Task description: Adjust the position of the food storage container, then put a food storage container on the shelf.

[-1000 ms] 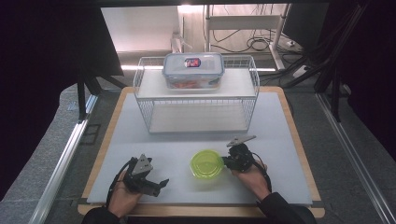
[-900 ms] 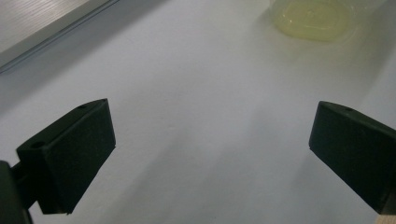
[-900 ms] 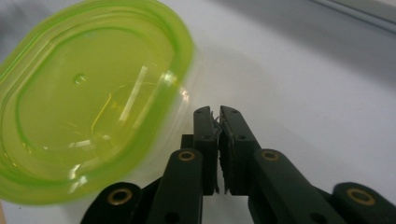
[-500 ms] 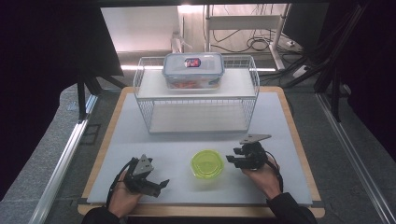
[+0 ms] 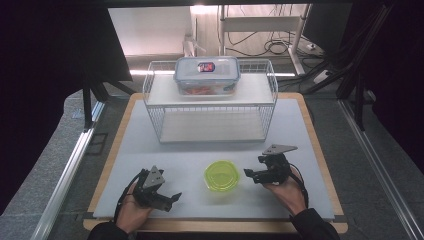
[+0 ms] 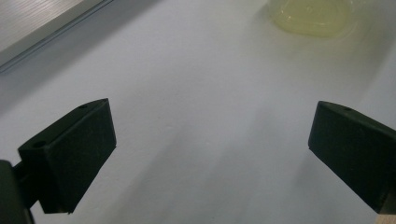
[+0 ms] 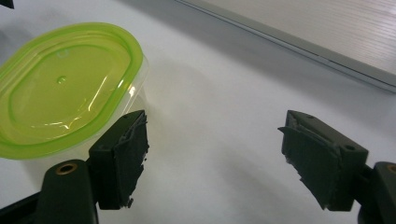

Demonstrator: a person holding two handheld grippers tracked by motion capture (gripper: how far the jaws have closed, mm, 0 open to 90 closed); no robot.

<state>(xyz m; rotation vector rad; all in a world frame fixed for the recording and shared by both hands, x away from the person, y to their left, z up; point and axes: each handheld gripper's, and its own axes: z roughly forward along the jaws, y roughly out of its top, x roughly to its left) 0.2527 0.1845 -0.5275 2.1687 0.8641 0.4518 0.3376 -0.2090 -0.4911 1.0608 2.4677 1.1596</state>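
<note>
A small clear tub with a lime-green lid [image 5: 221,175] [image 7: 65,88] sits on the white mat near the front, between my two hands. My right gripper [image 5: 248,174] [image 7: 212,158] is just right of it, open, its jaws having just been opening with nothing between them; its left pad stands beside the tub's wall. My left gripper [image 5: 175,196] [image 6: 210,154] rests at the front left, open wide over bare mat, with the tub [image 6: 310,16] far ahead of it.
A white wire rack [image 5: 210,102] stands at the back of the mat, with a clear lidded food box [image 5: 207,75] on its top shelf. The wooden board's rim [image 5: 320,150] frames the mat. Dark stands and cables lie beyond the table.
My right gripper has let go at the tub's edge and drawn back to the right and slightly up, its jaws spreading. The tub stays put. The left hand has not moved.
</note>
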